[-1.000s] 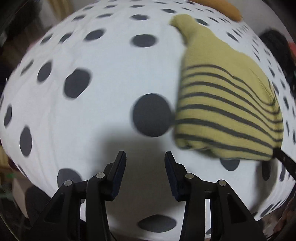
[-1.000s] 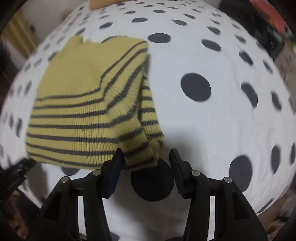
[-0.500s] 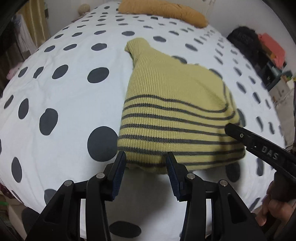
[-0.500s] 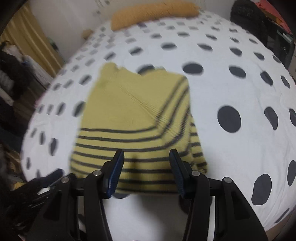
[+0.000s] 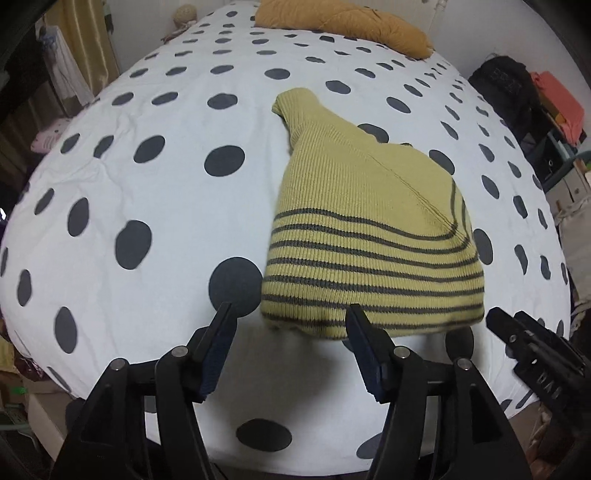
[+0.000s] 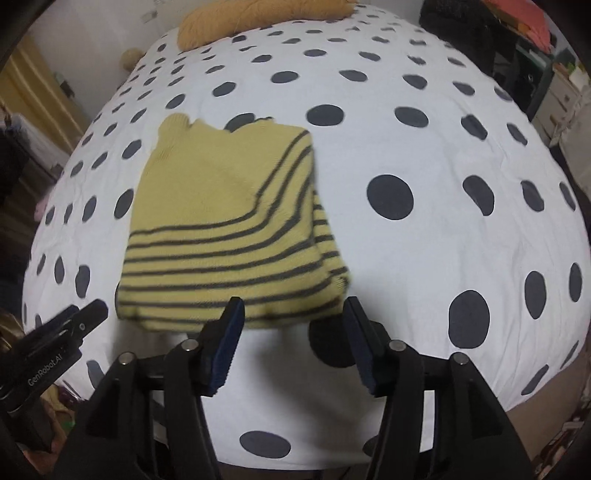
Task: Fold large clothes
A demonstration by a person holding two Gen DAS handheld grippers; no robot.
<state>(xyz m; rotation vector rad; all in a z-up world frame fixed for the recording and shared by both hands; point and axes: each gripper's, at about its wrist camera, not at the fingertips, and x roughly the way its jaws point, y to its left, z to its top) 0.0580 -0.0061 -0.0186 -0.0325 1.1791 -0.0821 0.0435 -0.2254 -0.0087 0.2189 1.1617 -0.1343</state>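
A yellow knitted sweater with dark stripes lies folded into a compact block on a white bed cover with dark dots. It also shows in the right wrist view. My left gripper is open and empty, just short of the sweater's near hem. My right gripper is open and empty, also just short of the near hem. The right gripper shows at the lower right of the left wrist view. The left gripper shows at the lower left of the right wrist view.
An orange-brown pillow lies at the head of the bed. Dark and red clothes are piled on furniture at the right. Yellow curtains hang at the left. The bed's near edge is below my grippers.
Both grippers have pulled back and up from the bed, so the whole folded sweater is now in view. Both stay open and empty.
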